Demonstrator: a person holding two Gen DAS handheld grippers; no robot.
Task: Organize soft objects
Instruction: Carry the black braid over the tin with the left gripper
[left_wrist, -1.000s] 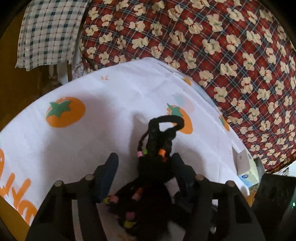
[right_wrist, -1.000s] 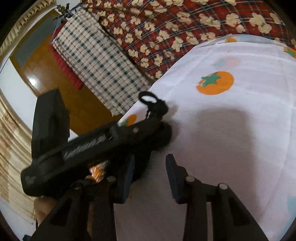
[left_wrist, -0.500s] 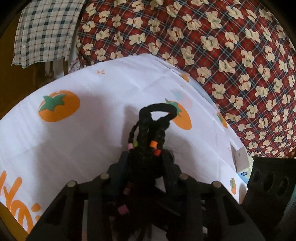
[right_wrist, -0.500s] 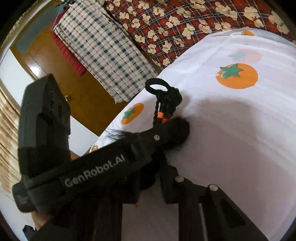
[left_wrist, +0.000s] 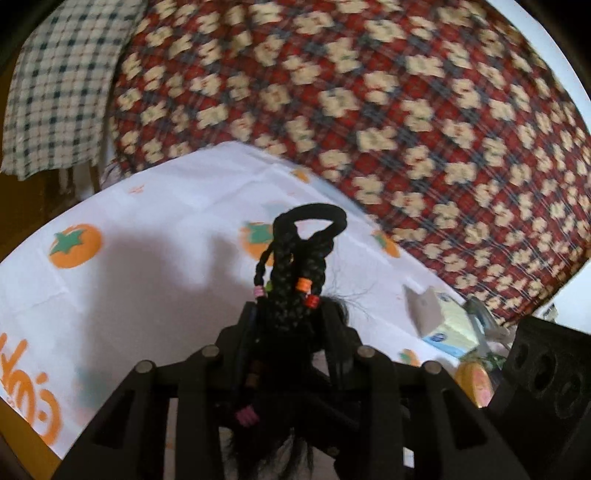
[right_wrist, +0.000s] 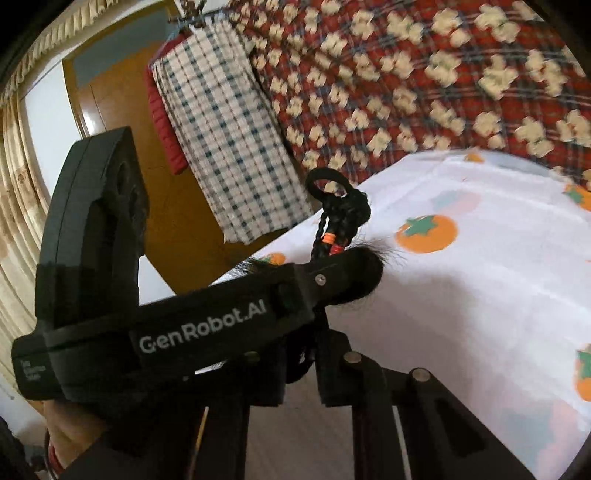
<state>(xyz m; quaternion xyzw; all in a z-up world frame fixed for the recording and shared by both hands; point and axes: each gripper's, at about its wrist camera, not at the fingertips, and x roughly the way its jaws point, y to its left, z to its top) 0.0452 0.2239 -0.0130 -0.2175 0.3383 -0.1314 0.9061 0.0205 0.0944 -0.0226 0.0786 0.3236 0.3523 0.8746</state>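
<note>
A black braided hairpiece (left_wrist: 295, 273) with a loop on top and small coloured beads is clamped in my left gripper (left_wrist: 290, 325), lifted above the white tomato-print cloth (left_wrist: 155, 236). In the right wrist view the same hairpiece (right_wrist: 341, 218) sticks up from the left gripper body (right_wrist: 207, 325), which crosses in front. My right gripper (right_wrist: 301, 363) sits just under it, its jaws close together around the dangling black strands; the left gripper hides most of them.
A red plaid quilt with cream flowers (left_wrist: 406, 110) lies behind the cloth. A checked towel (right_wrist: 229, 147) hangs at the left over a wooden floor. A tissue box (left_wrist: 443, 321) and small items sit at the cloth's right end.
My left gripper closed on the hairpiece and lifted it off the cloth. My right gripper narrowed and moved in under the left one.
</note>
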